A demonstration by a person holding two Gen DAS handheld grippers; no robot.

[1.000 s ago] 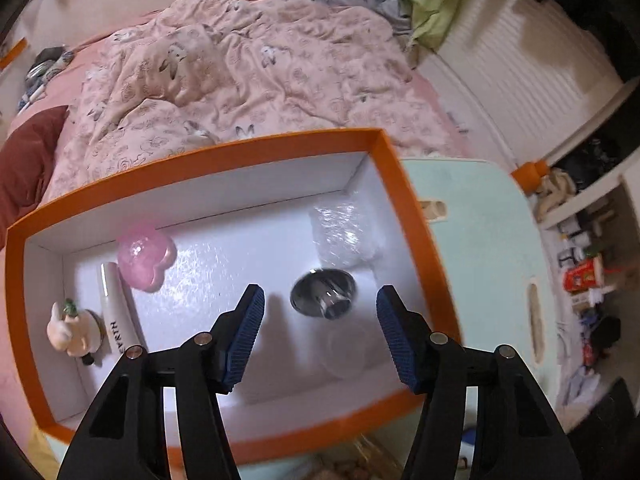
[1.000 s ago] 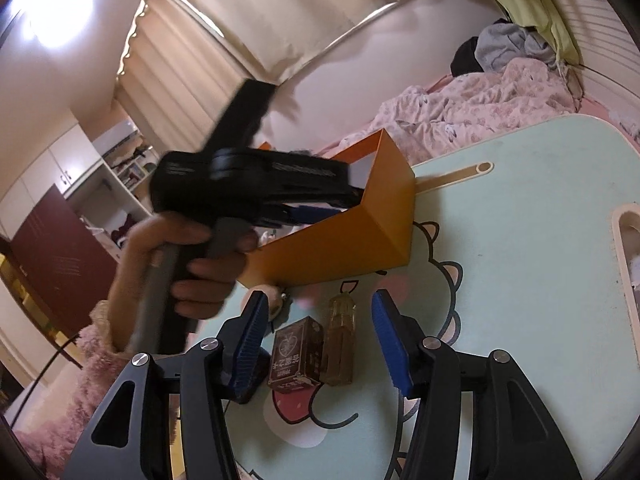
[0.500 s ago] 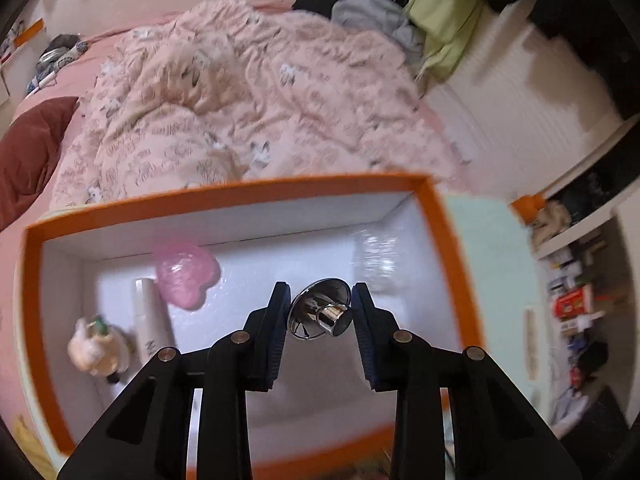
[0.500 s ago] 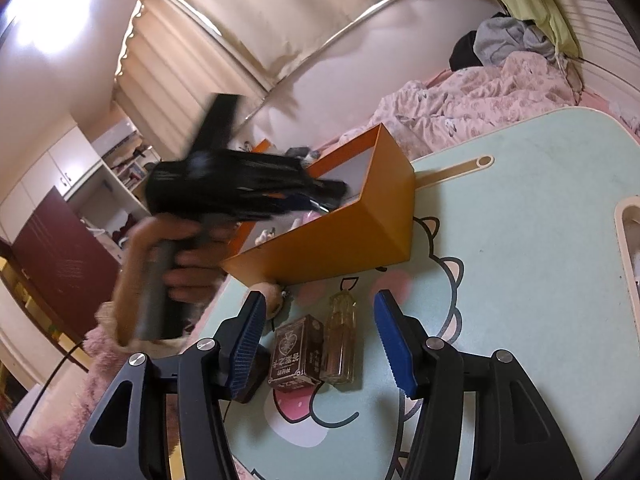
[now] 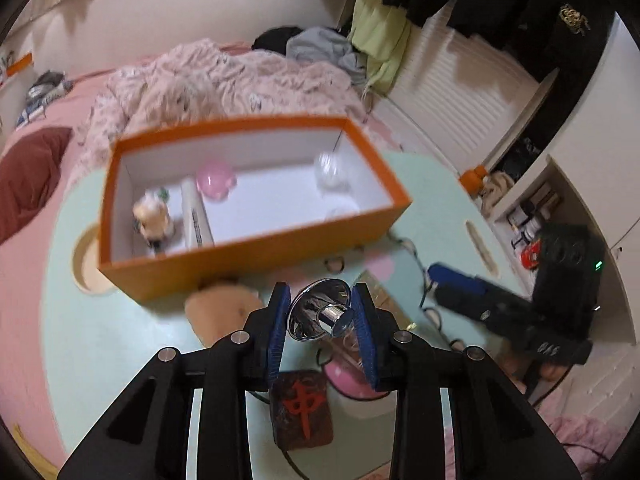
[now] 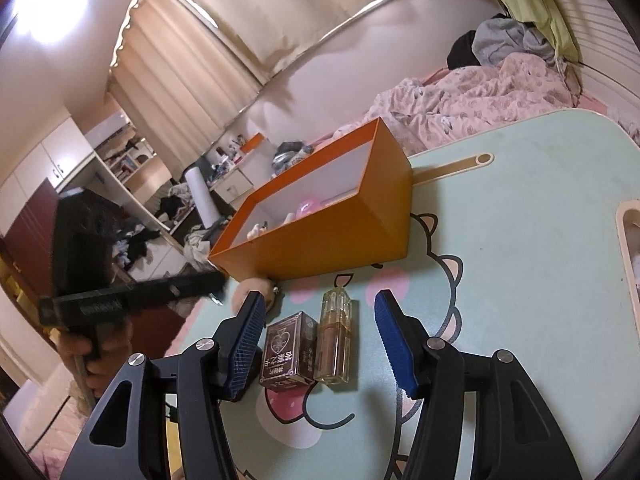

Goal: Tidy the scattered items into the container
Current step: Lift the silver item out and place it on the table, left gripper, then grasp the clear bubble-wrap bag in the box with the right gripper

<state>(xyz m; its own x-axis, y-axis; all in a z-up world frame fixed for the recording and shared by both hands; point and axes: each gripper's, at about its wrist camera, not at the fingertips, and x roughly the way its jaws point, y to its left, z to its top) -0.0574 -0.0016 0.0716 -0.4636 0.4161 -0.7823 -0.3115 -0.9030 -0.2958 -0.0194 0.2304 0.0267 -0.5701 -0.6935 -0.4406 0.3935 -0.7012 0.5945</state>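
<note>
Box [image 5: 256,256]: orange outside, white inside, open on top; it stands on the pale green table [image 5: 120,320].
Inside the box: a pink heart [image 5: 216,180], a white tube [image 5: 196,216], a small figurine [image 5: 154,216] and a clear wrapper [image 5: 330,172].
Metal piece [image 5: 320,314]: shiny, funnel-like; it is between the blue pads of the left gripper [image 5: 322,320], in front of the box and above the table.
Left gripper: its jaws have just been closing and now press on the metal piece from both sides.
Right gripper [image 6: 320,344]: half open, holds nothing; it hangs over the card box [image 6: 290,354] and the bottle [image 6: 336,340], which lie side by side, touching, on the table near the box.
Tile [image 5: 304,410]: dark with a red sign, on the table under the left gripper.
</note>
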